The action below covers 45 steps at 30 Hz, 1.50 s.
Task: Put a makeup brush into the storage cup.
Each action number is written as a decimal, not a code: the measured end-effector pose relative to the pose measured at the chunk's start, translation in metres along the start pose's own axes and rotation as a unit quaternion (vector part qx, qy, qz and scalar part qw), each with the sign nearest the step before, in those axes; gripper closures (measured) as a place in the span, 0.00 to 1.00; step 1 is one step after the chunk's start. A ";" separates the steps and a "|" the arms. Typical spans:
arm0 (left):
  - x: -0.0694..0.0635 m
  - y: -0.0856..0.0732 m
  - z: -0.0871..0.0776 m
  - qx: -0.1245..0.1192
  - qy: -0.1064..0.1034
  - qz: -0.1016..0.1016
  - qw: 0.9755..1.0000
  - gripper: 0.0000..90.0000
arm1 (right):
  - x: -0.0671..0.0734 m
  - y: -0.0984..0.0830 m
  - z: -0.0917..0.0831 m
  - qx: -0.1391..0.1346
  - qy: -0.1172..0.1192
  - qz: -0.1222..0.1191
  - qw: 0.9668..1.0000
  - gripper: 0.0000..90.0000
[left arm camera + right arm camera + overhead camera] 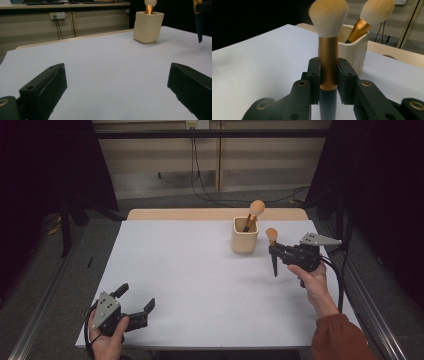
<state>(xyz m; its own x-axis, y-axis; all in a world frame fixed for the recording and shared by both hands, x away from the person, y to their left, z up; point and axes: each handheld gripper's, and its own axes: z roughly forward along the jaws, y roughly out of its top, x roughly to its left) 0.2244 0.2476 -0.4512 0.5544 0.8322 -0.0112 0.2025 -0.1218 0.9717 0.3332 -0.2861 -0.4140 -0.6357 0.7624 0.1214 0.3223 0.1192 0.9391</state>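
A cream holder cup [245,238] stands on the white table toward the back right, with one makeup brush [254,213] leaning in it. A second brush [273,251], with pale bristles, a gold ferrule and a dark handle, hangs upright above the table to the right of the cup. My right gripper [276,251] is shut on its ferrule [328,65], bristles up. In the right gripper view the cup [355,52] stands just behind the held brush. My left gripper [136,301] rests at the near left corner, jaws wide open with nothing between them [115,87].
The white sheet [190,285] covers the table, with a bare wooden strip [215,214] along the far edge. Cables hang down the wall behind. Dark stands and metal rails flank both sides of the table.
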 end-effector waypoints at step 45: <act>0.001 -0.001 0.001 -0.004 -0.006 -0.017 1.000 0.03 | -0.003 0.086 0.029 -0.059 -0.010 -0.011 0.998 0.82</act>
<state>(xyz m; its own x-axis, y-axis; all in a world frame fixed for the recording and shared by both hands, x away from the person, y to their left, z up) 0.2256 0.2475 -0.4525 0.5567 0.8294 -0.0464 0.2140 -0.0893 0.9727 0.3831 -0.2597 -0.3430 -0.6265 0.7736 0.0952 0.2232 0.0610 0.9729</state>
